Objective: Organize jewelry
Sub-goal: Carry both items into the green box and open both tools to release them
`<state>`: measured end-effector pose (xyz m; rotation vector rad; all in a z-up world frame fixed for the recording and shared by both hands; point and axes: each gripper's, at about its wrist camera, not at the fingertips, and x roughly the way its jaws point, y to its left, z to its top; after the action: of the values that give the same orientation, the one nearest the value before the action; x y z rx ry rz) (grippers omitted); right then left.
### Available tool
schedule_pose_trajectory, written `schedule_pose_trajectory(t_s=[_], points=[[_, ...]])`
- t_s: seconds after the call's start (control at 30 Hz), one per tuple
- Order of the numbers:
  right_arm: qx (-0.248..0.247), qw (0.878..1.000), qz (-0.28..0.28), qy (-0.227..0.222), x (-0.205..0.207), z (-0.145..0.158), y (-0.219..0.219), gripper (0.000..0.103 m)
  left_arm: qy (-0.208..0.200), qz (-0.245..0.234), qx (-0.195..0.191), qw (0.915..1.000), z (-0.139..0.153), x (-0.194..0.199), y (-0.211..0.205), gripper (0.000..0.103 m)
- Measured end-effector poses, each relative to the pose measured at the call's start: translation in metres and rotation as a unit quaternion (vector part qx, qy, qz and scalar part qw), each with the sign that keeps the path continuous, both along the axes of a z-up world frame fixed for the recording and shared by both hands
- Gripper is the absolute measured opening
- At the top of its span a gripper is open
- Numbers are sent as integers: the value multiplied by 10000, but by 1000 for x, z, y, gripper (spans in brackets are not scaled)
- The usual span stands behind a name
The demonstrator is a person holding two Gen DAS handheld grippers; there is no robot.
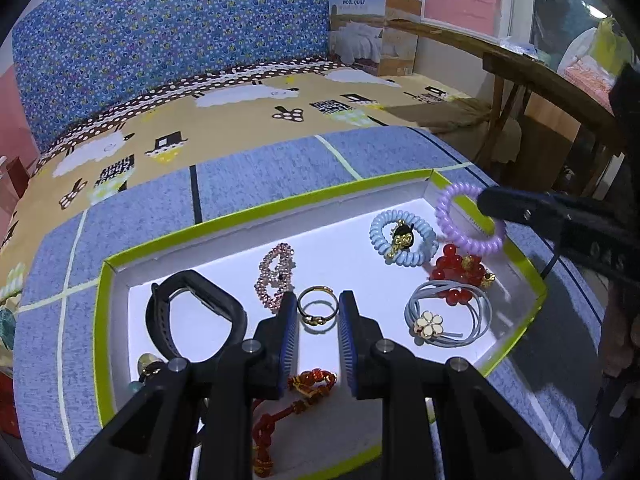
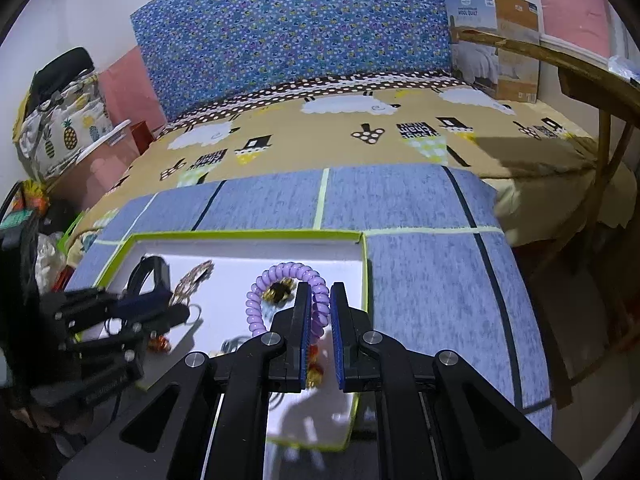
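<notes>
Right gripper [image 2: 320, 300] pinches the purple coil [image 2: 264, 296]; lift it clear past the tray's [image 1: 240, 216] two-o'clock corner. Left gripper [image 1: 318, 312] stands parted around the ring [image 1: 318, 310], gripping nothing.

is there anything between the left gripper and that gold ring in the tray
Nothing visible. The left gripper is open with the gold ring lying directly between its fingertips on the bare white floor of the tray. The pink beaded bracelet lies just beside the left finger, apart from the ring.
</notes>
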<state>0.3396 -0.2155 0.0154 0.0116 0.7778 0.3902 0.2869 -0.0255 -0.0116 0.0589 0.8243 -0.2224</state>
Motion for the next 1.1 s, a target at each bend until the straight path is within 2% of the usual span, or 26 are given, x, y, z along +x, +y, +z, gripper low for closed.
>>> schedule_pose_trajectory(t_s=[0.43,1.1], points=[[-315,9990,-203,252,30,-18,8,10,115,50,40,9999,-10,11,-3,22],[-568,9981,-39,217,27,-20,17,14,89,43,1,10000,-10,11,-5,25]])
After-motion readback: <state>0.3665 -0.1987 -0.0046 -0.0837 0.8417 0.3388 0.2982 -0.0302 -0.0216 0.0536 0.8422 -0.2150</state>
